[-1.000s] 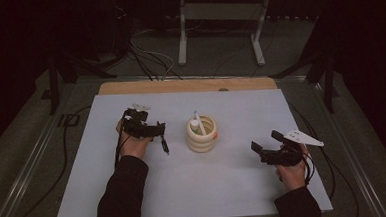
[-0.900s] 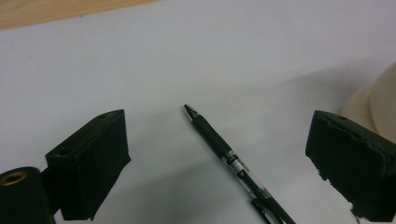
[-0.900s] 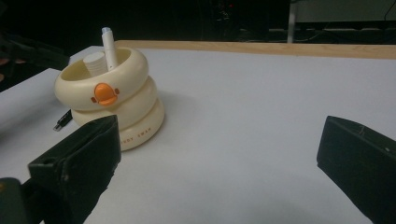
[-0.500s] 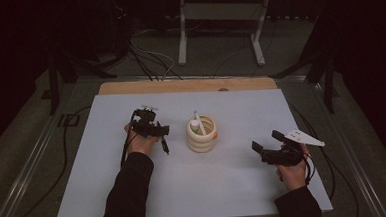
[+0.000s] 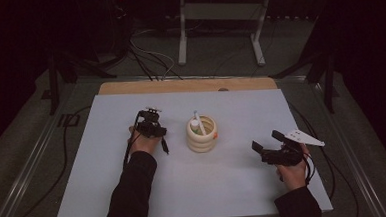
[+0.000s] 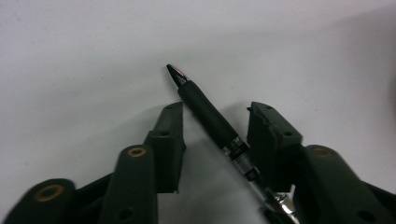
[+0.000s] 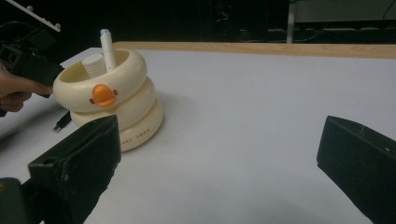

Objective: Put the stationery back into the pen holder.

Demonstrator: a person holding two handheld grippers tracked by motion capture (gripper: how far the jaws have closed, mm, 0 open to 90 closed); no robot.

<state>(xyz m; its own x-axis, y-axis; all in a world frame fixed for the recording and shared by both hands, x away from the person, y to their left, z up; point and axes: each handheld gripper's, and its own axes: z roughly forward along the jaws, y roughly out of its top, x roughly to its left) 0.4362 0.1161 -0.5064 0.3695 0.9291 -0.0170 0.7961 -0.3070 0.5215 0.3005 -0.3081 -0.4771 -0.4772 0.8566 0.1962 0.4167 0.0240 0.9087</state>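
Left gripper view has the pen [image 6: 210,116] lying on the white table [image 6: 93,56] between the left gripper [image 6: 217,126] jaws, which have just been closing, gaps still visible both sides. Right gripper [image 7: 219,154] sits wide open near the cream holder [image 7: 109,100]

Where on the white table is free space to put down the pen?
Free: the wide stretch of the white table between the duck holder and the right claw, and the strip behind the holder. Crowded: around the left claw, whose jaws have been closing around the pen.
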